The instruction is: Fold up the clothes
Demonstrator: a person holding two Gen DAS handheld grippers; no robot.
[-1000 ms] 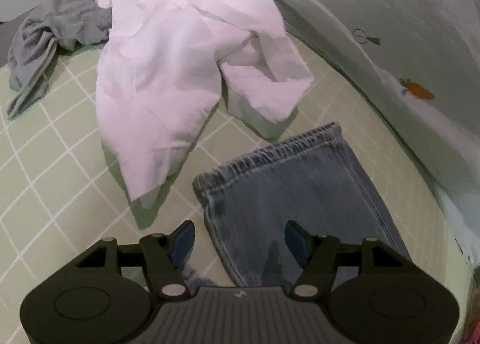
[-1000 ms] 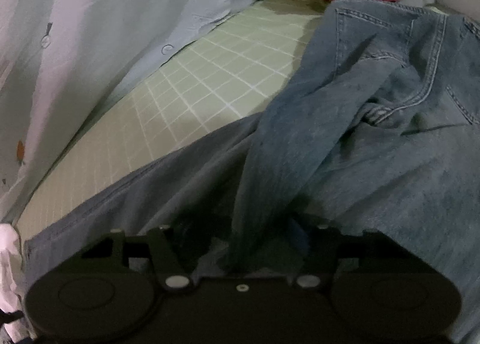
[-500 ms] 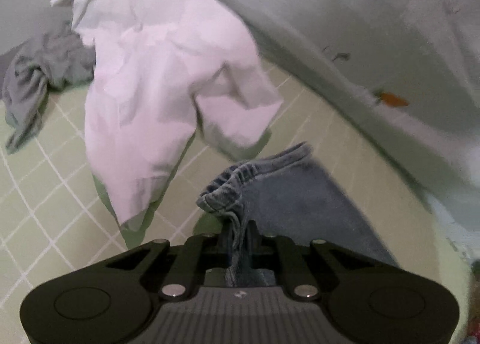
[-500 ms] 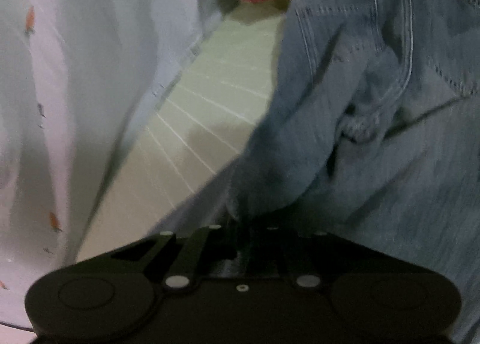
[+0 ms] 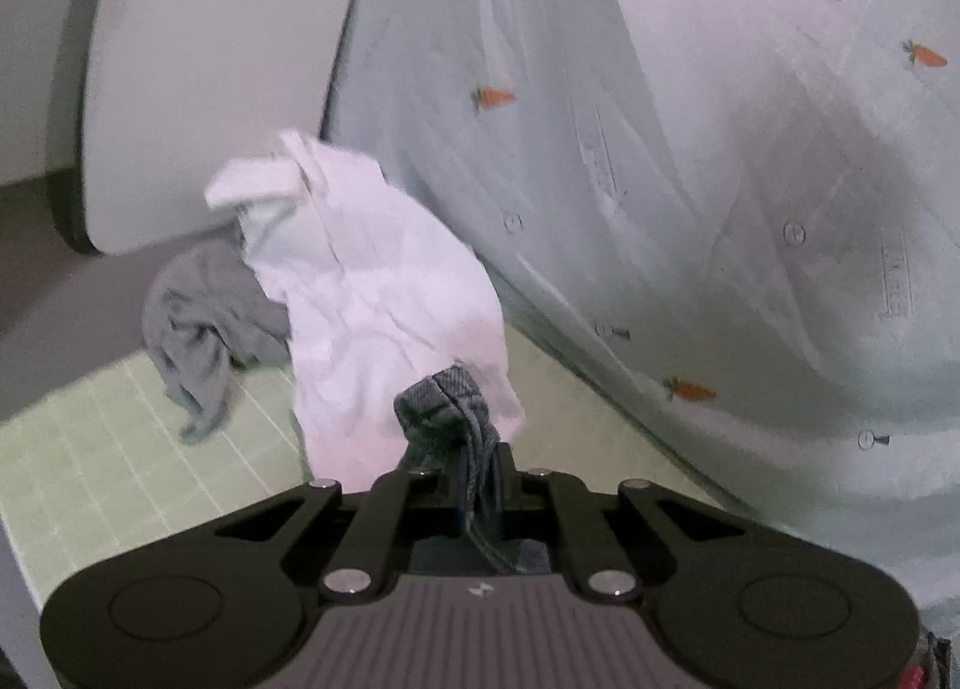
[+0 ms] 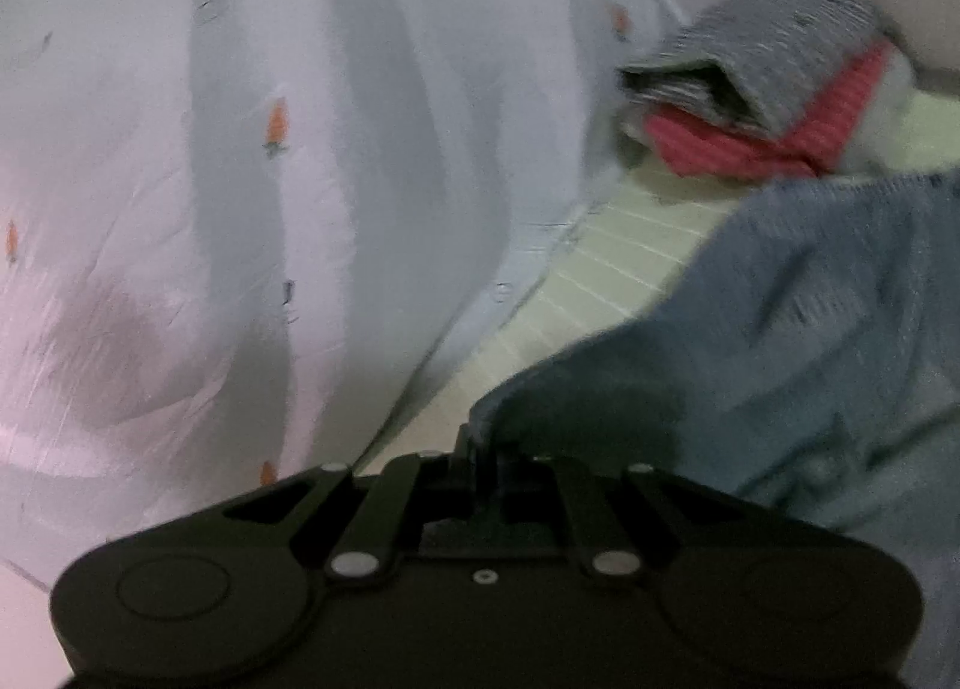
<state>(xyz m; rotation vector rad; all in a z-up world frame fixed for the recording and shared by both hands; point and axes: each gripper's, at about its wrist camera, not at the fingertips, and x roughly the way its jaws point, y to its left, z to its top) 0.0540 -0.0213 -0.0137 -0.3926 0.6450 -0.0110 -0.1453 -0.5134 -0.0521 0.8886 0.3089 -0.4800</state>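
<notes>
A pair of blue jeans is held by both grippers. In the left wrist view my left gripper (image 5: 477, 470) is shut on the bunched hem of a jeans leg (image 5: 444, 401), lifted off the green checked surface (image 5: 108, 449). In the right wrist view my right gripper (image 6: 480, 464) is shut on an edge of the jeans (image 6: 780, 341), which spread away to the right over the green checked surface (image 6: 600, 269). The view is blurred. A crumpled white garment (image 5: 372, 305) lies beyond the left gripper, with a grey garment (image 5: 198, 329) behind it.
A pale blue sheet with small carrot prints (image 5: 690, 179) rises along the far side in both views (image 6: 240, 179). A stack of folded clothes, grey plaid over red (image 6: 762, 95), sits at the far right. A white curved panel (image 5: 198, 59) stands at the back left.
Both grippers went from open to shut on the jeans. They have since lifted and tilted upward, pulling the denim up; the hem now hangs bunched in the left gripper.
</notes>
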